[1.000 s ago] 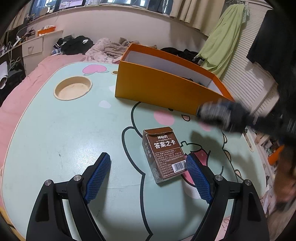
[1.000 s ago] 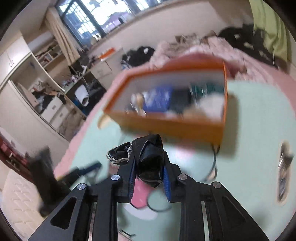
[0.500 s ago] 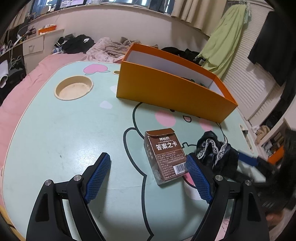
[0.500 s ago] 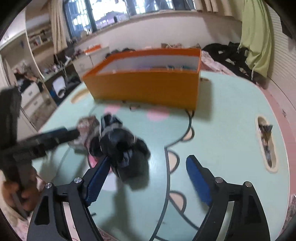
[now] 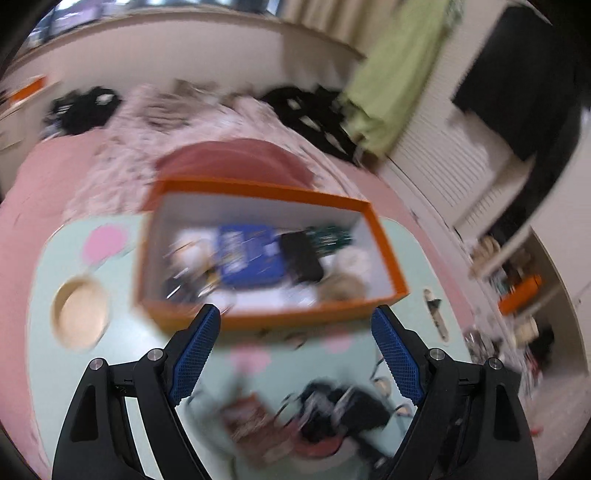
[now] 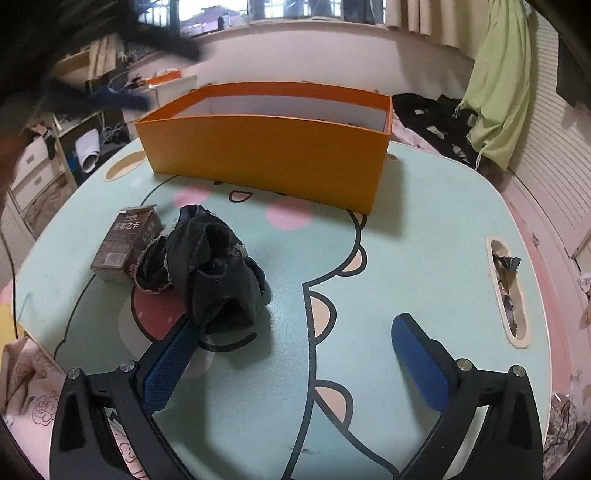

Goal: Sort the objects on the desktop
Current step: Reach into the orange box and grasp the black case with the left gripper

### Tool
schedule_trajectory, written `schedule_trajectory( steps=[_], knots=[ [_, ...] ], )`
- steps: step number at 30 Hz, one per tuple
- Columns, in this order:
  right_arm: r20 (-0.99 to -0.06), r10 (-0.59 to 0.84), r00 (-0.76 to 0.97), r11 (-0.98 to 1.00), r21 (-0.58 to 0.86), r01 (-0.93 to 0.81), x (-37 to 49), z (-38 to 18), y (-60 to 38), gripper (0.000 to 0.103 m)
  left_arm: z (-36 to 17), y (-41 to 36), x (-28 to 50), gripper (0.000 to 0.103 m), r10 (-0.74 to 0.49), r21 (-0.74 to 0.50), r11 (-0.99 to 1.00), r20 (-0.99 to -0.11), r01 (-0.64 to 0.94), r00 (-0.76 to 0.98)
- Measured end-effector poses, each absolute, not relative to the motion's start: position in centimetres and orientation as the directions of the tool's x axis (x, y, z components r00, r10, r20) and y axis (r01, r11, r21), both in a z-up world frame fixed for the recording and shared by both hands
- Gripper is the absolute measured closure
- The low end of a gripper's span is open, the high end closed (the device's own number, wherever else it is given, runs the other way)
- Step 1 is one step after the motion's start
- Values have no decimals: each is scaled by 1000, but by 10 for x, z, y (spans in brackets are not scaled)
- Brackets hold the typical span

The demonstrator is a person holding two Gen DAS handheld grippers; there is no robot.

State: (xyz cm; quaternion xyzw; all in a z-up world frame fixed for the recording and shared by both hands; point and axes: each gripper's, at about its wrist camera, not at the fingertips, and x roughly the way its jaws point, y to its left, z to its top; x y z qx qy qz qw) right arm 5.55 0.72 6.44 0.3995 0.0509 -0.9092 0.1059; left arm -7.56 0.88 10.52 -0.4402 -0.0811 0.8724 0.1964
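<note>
behind your table (image 6: 436, 206) you have a long window (image 6: 280, 7) letting in daylight over a white ledge, a green cloth (image 6: 498, 85) hanging at the right by slatted white doors (image 6: 554, 122), and cluttered white drawers (image 6: 33, 173) at the left.

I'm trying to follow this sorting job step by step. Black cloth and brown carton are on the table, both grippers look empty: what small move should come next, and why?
Probably bring the left gripper back down over the brown carton. Its jaws are open and empty, the carton lies free beside the black cloth, and the orange box is open behind them. The right gripper has just been opening; the cloth touches one finger only.
</note>
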Motion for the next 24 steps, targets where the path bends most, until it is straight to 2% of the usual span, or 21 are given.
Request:
schedule_trajectory(
  steps=[1, 3, 4, 5, 7, 9, 14, 17, 19, 22, 24],
  knots=[
    [-737, -152, -658, -972, -8, 233, 56, 65, 8, 0, 104, 20, -89, 21, 428, -324, -902, -753, -285, -499],
    [-737, -154, -658, -972, -6, 234, 55, 64, 8, 0, 96, 38, -118, 36, 447, -354, -891, -789, -283, -421],
    [-737, -155, -658, -972, -5, 235, 56, 64, 8, 0, 91, 46, -130, 51, 452, -369, -889, -804, -271, -386],
    [-737, -156, -658, -972, -4, 234, 56, 64, 8, 0, 81, 54, -145, 58, 464, -396, -882, -821, -255, -333],
    [-735, -155, -660, -973, -3, 231, 56, 64, 9, 0, 67, 66, -160, 59, 448, -395, -891, -845, -223, -292],
    [-736, -155, -659, -974, 1, 228, 55, 63, 11, 0, 65, 73, -166, 61, 393, -339, -917, -857, -211, -332],
    [-735, -154, -661, -974, 2, 225, 55, 63, 12, 0, 62, 89, -168, 61, 248, -193, -965, -889, -177, -385],
    [-735, -154, -660, -975, 2, 224, 55, 63, 13, 0, 58, 92, -169, 60, 102, -52, -990, -909, -132, -404],
    [-734, -154, -661, -974, 2, 225, 55, 63, 12, 0, 58, 94, -172, 60, 90, -37, -991, -899, -129, -428],
    [-735, -153, -661, -975, 2, 224, 54, 63, 12, 0, 53, 91, -181, 60, 172, -121, -981, -906, -153, -387],
    [-735, -154, -661, -975, 3, 224, 53, 63, 14, 0, 54, 98, -186, 60, 139, -82, -984, -910, -160, -390]
  ],
)
